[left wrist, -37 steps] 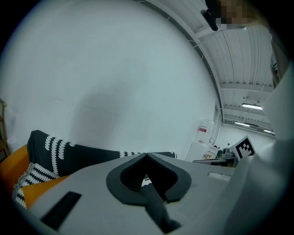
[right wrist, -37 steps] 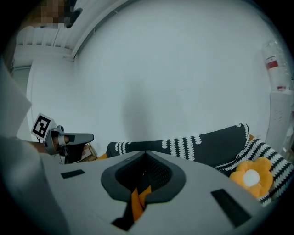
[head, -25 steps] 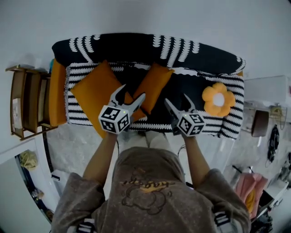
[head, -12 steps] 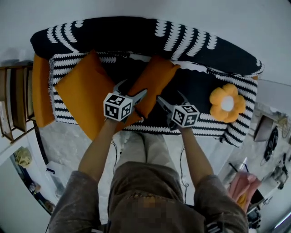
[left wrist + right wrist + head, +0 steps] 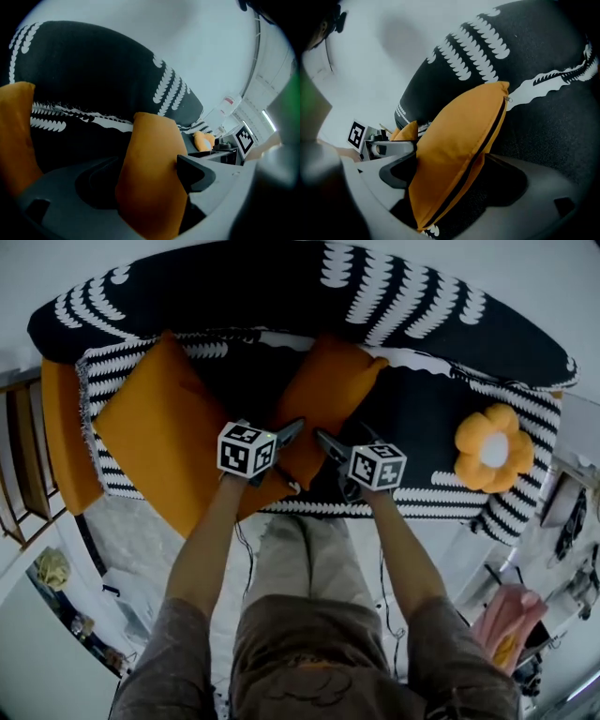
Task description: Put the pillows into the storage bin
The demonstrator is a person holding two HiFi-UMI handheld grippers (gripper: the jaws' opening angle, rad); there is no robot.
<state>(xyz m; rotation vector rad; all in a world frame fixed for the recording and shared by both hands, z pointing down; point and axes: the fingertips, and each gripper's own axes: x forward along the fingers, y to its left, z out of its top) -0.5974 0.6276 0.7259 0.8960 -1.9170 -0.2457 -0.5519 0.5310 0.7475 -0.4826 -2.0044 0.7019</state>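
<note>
1. A black-and-white sofa (image 5: 441,324) bears a large orange pillow (image 5: 155,432), a middle pillow (image 5: 328,395) and a flower cushion (image 5: 494,448).
2. The left gripper (image 5: 289,457) and right gripper (image 5: 333,463), jaws just opening wide, straddle the middle pillow's lower edge.

The sofa cover (image 5: 422,418) is black with rows of white scallops running as stripes along its back and edges. The big pillow (image 5: 159,437) and the mid pillow (image 5: 328,395) are both plain orange, the mid one with a dark line down its seam, and the flower cushion (image 5: 494,448) has orange petals round a white centre. My left claw (image 5: 145,173) and right claw (image 5: 450,173) are grey, each with a white cube (image 5: 247,448) printed in black squares, while the wall (image 5: 94,259) is pale grey-white, the shelf (image 5: 23,465) brown and my shirt (image 5: 309,652) a mottled grey-brown.
</note>
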